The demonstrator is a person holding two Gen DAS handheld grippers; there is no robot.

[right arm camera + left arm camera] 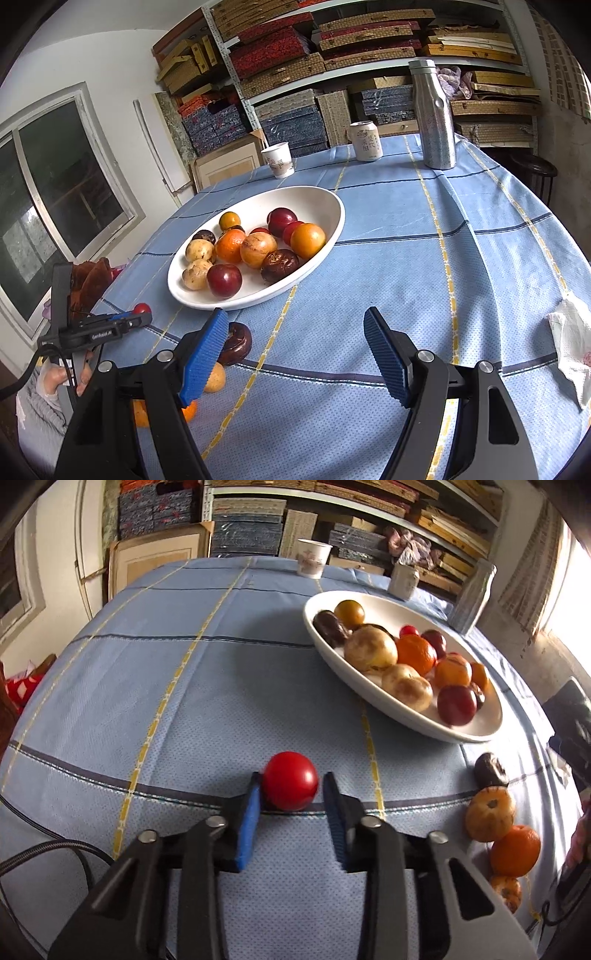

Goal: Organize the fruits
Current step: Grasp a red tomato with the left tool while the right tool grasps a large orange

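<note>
A small red round fruit (pixel 290 785) rests on the blue checked tablecloth, and my left gripper (pixel 291 777) is shut on it, one blue pad on each side. In the right wrist view the same left gripper (pixel 133 320) shows at the left edge of the table with the red fruit (pixel 142 308) at its tip. A white oval bowl (pixel 406 718) (pixel 334 206) holds several fruits: oranges, red plums, tan and dark ones. My right gripper (pixel 295 317) hangs open over bare cloth in front of the bowl. Loose fruits lie near it: a dark one (pixel 238 343), a yellow one (pixel 217 377) and an orange (pixel 515 849).
At the table's far end stand a paper cup (pixel 279 160), a drinks can (pixel 365 142) and a steel bottle (pixel 434 118). A crumpled tissue (pixel 570 347) lies at the right edge. Shelves stacked with boxes fill the back wall. A cable (pixel 55 849) trails by the left gripper.
</note>
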